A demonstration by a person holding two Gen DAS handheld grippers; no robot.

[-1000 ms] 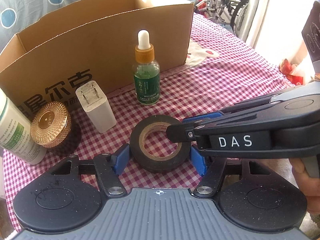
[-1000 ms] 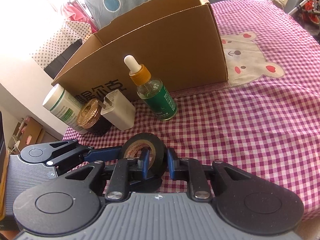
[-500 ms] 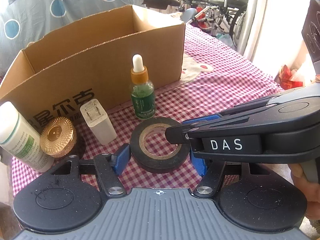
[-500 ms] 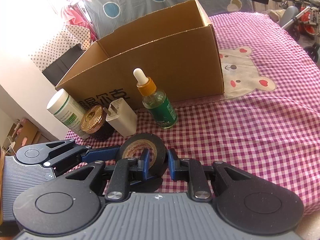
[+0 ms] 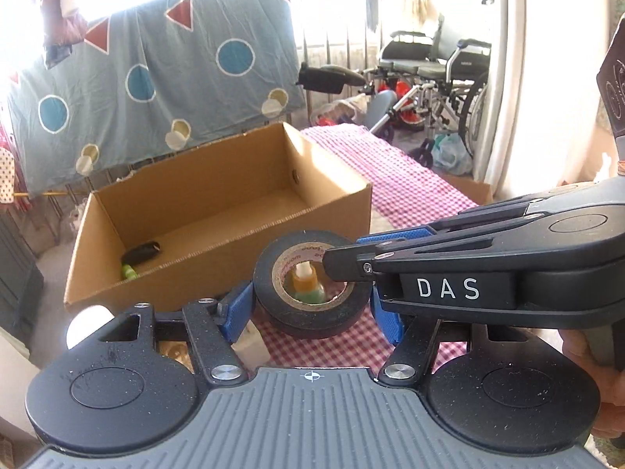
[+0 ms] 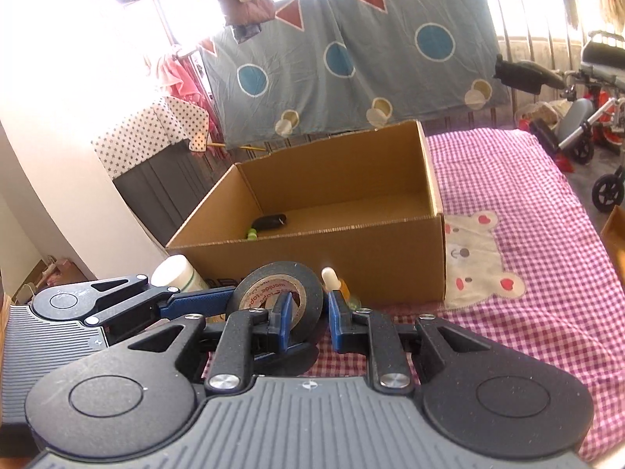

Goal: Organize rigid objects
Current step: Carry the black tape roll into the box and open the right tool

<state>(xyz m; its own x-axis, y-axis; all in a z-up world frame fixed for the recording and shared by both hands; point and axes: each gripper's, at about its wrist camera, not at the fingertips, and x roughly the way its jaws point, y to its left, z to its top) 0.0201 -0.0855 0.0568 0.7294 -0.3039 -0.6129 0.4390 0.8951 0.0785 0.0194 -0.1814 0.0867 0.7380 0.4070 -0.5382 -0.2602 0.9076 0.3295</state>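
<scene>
Right wrist view: right hand-held gripper pinches the tape roll; left hand-held gripper spread wide.

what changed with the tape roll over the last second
The right gripper, shut on the black tape roll, has lifted it off the checked cloth toward the cardboard box. The left gripper rose alongside, still open around it. Dropper bottle and box stayed put.

Black tape roll, cardboard core, tilted in the air before open cardboard box.
</scene>
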